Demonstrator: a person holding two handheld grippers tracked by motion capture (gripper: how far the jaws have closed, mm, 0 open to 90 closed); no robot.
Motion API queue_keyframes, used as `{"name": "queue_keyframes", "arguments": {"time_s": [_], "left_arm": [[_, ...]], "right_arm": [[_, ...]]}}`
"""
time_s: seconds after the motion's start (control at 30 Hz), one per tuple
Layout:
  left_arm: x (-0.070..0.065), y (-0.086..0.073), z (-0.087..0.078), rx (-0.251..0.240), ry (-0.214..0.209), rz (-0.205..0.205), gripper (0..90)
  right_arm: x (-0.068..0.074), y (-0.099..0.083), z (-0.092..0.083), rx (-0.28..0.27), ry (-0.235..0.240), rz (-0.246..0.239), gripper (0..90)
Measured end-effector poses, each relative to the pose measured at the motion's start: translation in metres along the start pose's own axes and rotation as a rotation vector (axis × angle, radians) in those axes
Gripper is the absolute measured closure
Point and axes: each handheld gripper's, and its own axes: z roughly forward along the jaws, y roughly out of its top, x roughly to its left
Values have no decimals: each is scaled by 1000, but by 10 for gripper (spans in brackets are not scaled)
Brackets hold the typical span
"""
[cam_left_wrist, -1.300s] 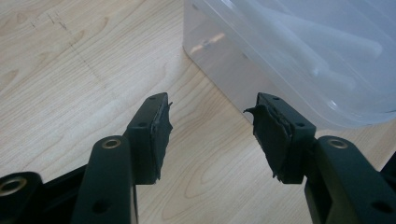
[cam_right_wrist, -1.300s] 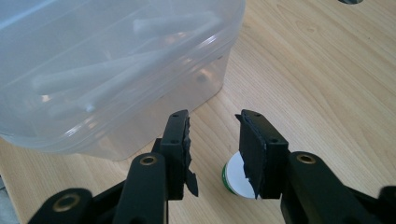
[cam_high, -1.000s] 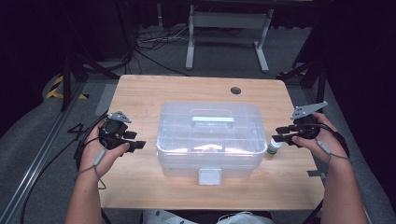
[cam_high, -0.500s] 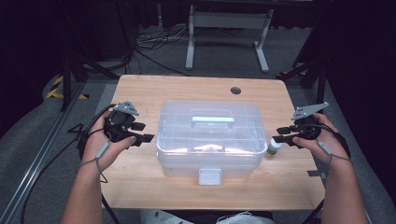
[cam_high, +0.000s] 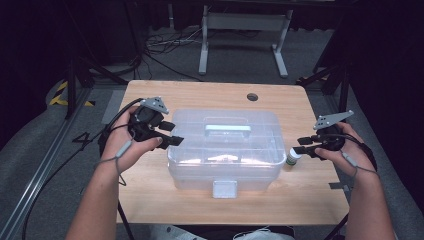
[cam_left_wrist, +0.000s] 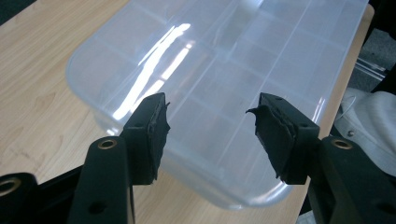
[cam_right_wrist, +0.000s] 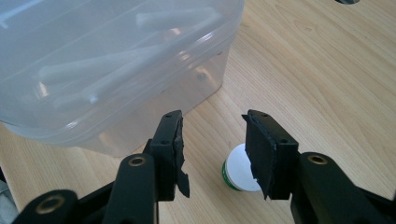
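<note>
High view: I find the clear lidded box (cam_high: 225, 147) mid-bench (cam_high: 200, 95), a small white bottle (cam_high: 293, 158) just beside its right wall. Left gripper (cam_high: 168, 134) hovers over the box's left edge, right gripper (cam_high: 304, 145) beside the bottle; both open, empty.

Left gripper view: divided compartments show through the lid. I judge it light, rigid, slick; take the handle (cam_high: 227, 131).

Right gripper view: the bottle's green band (cam_right_wrist: 229, 175), and the fingers (cam_right_wrist: 170, 149) have just been opening, nothing between.

No lettering can be read on the clear storage box (cam_high: 225, 150); none on the small white-capped bottle (cam_high: 293, 159) either.
</note>
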Motion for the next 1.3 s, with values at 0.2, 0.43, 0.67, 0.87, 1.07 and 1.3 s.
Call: {"name": "queue_keyframes", "arguments": {"time_s": [0.2,0.43,0.67,0.87,1.07,1.3], "left_arm": [[-5,20,10,1,-23,42,437],[-9,35,23,6,-50,75,431],[-12,45,35,9,-67,115,418],[-12,52,46,3,-75,124,418],[-12,58,60,12,-92,128,423],[-11,62,74,29,-102,136,448]], "right_arm": [[0,-3,-2,-3,-4,6,576],[0,-6,-2,4,-4,10,573],[1,-7,-3,7,-3,6,572],[2,-6,0,17,2,1,572],[2,-6,1,19,3,0,572],[3,-6,2,25,8,-6,572]]}}
